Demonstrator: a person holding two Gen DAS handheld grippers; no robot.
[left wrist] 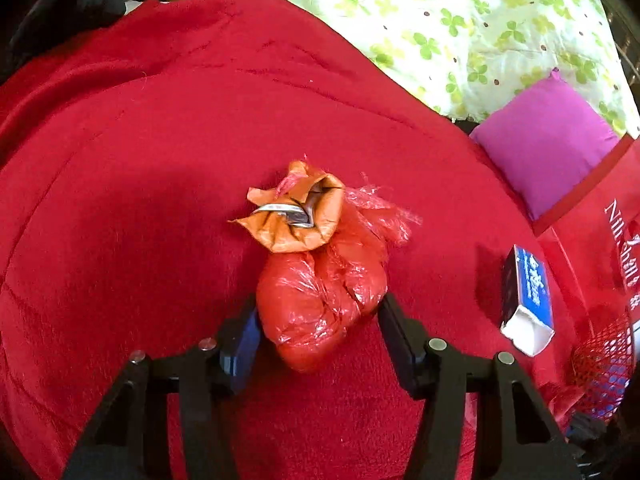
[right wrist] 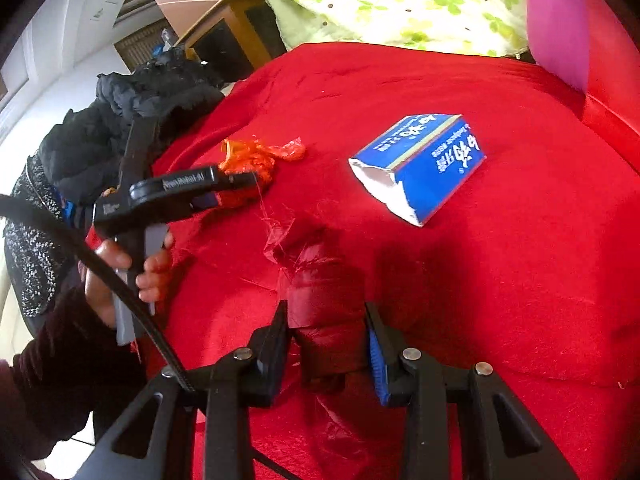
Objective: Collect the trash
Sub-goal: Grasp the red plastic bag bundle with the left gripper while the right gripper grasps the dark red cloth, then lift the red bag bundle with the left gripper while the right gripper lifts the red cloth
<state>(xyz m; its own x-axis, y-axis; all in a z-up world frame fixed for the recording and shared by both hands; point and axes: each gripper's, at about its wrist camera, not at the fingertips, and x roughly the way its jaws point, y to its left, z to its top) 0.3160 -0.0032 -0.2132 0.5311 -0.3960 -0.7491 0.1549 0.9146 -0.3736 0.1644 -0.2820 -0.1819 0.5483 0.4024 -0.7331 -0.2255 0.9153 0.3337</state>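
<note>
Left gripper pinches a red plastic wad on the red blanket; right gripper clamps a dark red roll. Torn blue box lies at 1 o'clock of the roll

I see a red blanket spread wide over the bed, with a pale sheet printed in green clover leaves lying beyond its far edge. A purple cushion sits at the blanket's right side, just beside that sheet, and a red bag with white lettering lies next to it. On my right camera a heap of dark clothing is piled at the blanket's left edge, with a wooden cabinet behind it.
</note>
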